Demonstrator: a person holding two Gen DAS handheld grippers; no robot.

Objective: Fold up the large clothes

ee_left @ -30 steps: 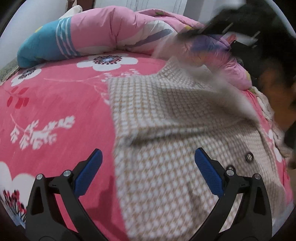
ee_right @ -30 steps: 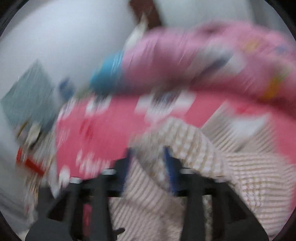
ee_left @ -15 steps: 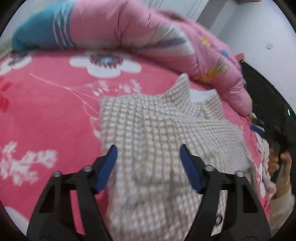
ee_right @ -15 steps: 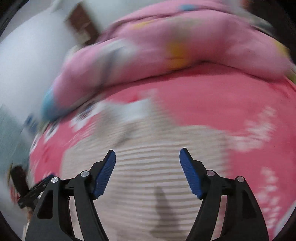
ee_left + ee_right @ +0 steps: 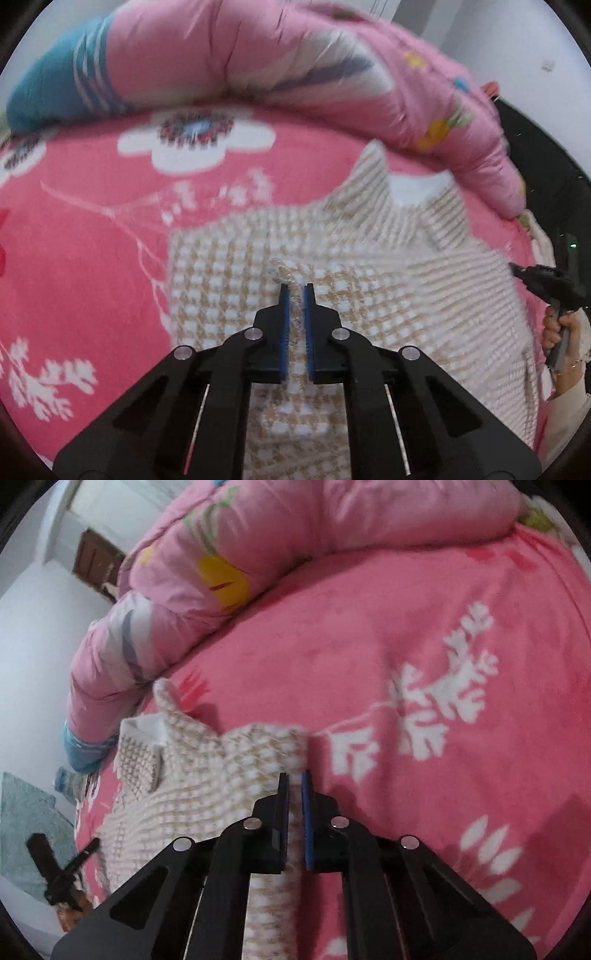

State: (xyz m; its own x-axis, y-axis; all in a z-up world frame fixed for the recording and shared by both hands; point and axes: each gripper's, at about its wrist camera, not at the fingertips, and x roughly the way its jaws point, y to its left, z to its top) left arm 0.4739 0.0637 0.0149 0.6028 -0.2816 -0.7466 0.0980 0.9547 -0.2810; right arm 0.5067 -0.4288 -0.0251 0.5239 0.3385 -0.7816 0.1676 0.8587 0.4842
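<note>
A beige-and-white houndstooth woven jacket [image 5: 369, 295] lies flat at the middle of a fuzzy pink floral bedspread [image 5: 92, 258], with a puffy pink quilt [image 5: 295, 66] rolled at twelve o'clock. The left hand-held gripper [image 5: 294, 286] is clenched on a pinched fold of jacket. The right hand-held gripper [image 5: 293, 775] is clenched on its three o'clock edge.

Checked jackets we see: one [image 5: 369, 295]
Grippers we hold: two [image 5: 294, 290] [image 5: 294, 777]
Rolled quilts: one [image 5: 295, 62]
Pink bedspreads: one [image 5: 81, 240]
</note>
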